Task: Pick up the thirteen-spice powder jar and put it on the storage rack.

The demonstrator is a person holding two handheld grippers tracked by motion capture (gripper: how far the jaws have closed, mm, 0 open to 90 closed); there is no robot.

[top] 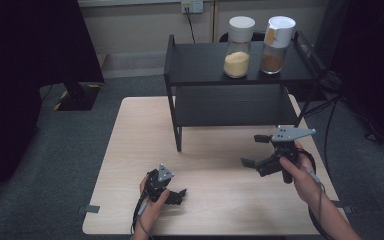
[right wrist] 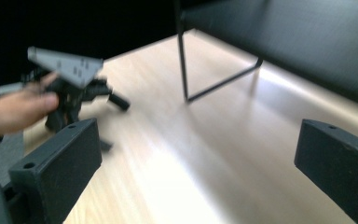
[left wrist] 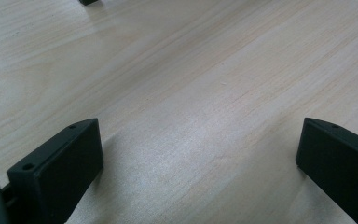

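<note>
Jars are what I take my work to be about: the yellow-filled jar [top: 240, 47] and the brown-filled jar [top: 276, 45] stand upright side by side on the top deck of the black shelf [top: 198, 65], the brown one to the right, both well apart from either tool. My right gripper [top: 256, 149] hovers in front of the shelf's right end, jaws spread wide and holding nothing, pointing leftward across the table [top: 130, 150] rather than up at the deck. My left gripper [top: 179, 195] sits low, well in front of the shelf's left leg, jaws also wide apart and empty (its own view gives me bare wood grain between them). So the right hand is clearly the nearer one, and the jars lie above and beyond its jaws; I judge it must rise and swing toward the shelf, meeting an upright jar side-on.
</note>
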